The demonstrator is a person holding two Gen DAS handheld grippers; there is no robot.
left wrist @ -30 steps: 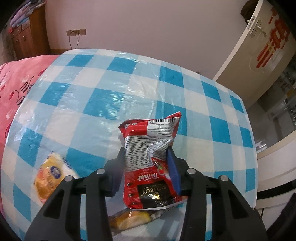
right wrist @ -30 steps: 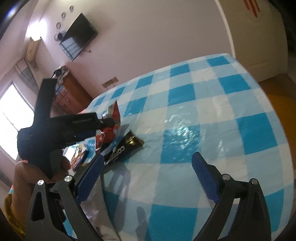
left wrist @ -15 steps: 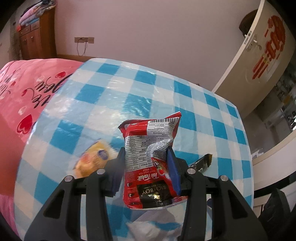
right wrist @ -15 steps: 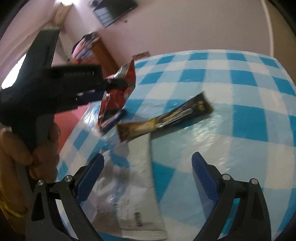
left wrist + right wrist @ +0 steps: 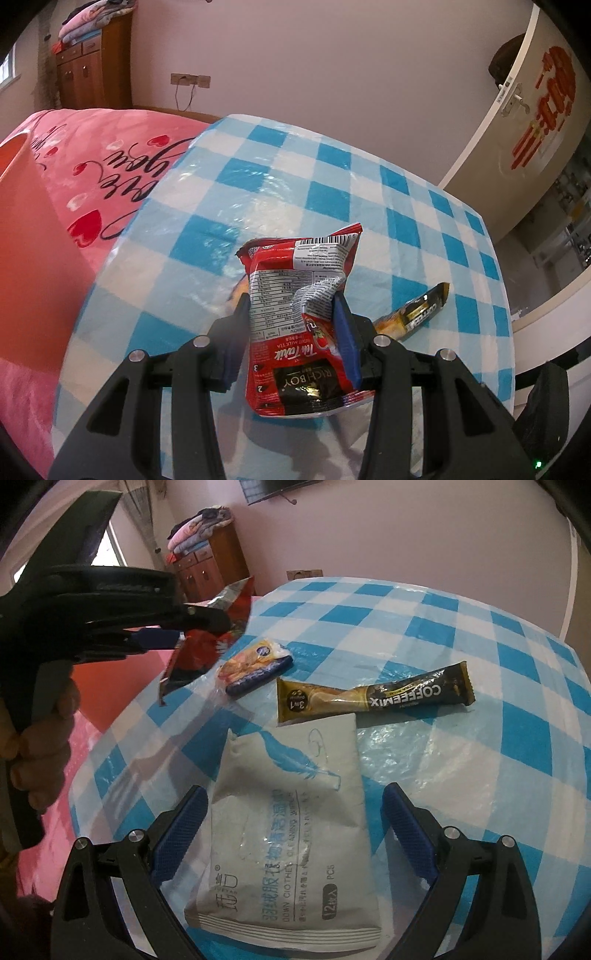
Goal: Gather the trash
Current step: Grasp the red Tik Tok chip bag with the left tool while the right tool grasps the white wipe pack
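Note:
My left gripper (image 5: 291,314) is shut on a red milk-tea packet (image 5: 295,295) and holds it upright above the left part of the checked table. The right wrist view shows that same gripper (image 5: 207,624) and the packet (image 5: 207,646) at the upper left, with a hand on the handle. My right gripper (image 5: 295,792) is open, its blue pads on either side of a grey-white wipes pack (image 5: 291,812) that lies flat on the table. Beyond it lie a brown coffee-mix sachet (image 5: 388,698) and a yellow snack wrapper (image 5: 255,664).
The table (image 5: 258,184) has a blue and white checked plastic cloth. To its left are a pink bed cover (image 5: 92,147) and a tall orange container (image 5: 29,240). A white door (image 5: 517,129) stands at the right and a wooden cabinet (image 5: 92,70) by the far wall.
The left gripper carried the red packet toward the table's left edge, so the bed cover and orange container came into view. The right gripper rolled and now straddles the wipes pack.

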